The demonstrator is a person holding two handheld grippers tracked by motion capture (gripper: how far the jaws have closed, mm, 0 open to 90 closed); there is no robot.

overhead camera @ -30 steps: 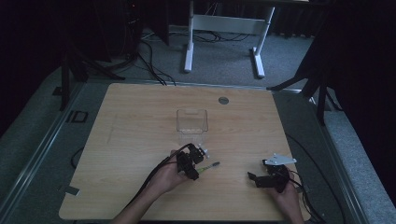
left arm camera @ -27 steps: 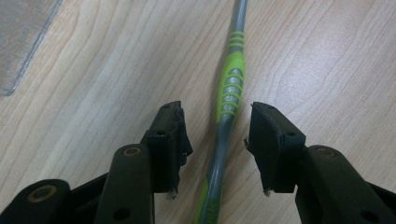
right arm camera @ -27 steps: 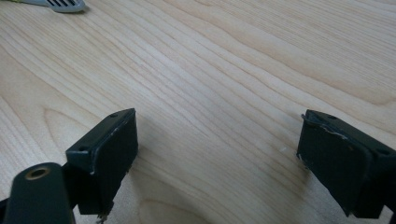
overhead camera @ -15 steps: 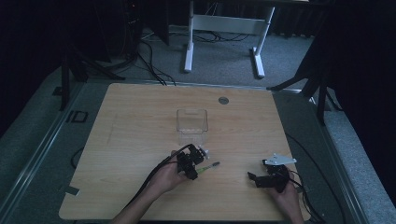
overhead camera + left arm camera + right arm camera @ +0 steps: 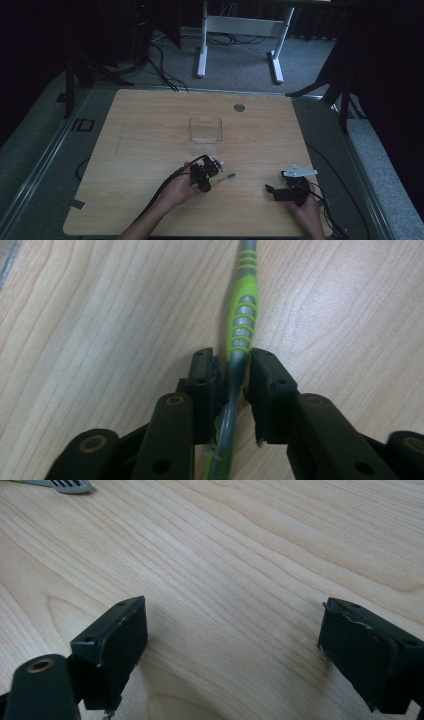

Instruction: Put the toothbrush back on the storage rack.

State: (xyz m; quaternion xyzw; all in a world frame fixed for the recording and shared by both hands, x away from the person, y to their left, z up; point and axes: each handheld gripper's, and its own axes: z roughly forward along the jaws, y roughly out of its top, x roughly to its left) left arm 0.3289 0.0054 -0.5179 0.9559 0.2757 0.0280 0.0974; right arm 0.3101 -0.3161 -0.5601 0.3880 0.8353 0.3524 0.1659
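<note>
- Dim room, dark floor with cables and a white stand behind; a pale wooden table (image 5: 150, 130) carries a clear plastic box (image 5: 205, 134) near its middle and a small round grommet (image 5: 239, 107) toward the far edge.
- Left gripper (image 5: 232, 375) sits low over the wood near the front of the table, with a grey and green toothbrush (image 5: 242, 315) running straight between its jaws and lying flat on the wood.
- Compared with the high view a second ago, nothing on the table has shifted; the toothbrush lies in the same spot and both hands hold their places.
- What has changed is the left grip: its jaws have just been closing, with the toothbrush handle between them. In the left gripper view the pads now sit tight against either side of the grey stem, just behind the green ribbed grip.
- My reading is that the grasp is made or all but made, so the pickup is the step in hand and a lift would follow.
- Beyond the left jaws the handle continues away from them; the brush head points toward the right gripper (image 5: 280, 187).
- Right gripper rests on the table well apart from the toothbrush, its jaws wide apart with bare wood between them; a grey ribbed tip (image 5: 67, 485) peeks in far ahead of them.
- Clear box stands well beyond the left jaws, apart from everything else.
</note>
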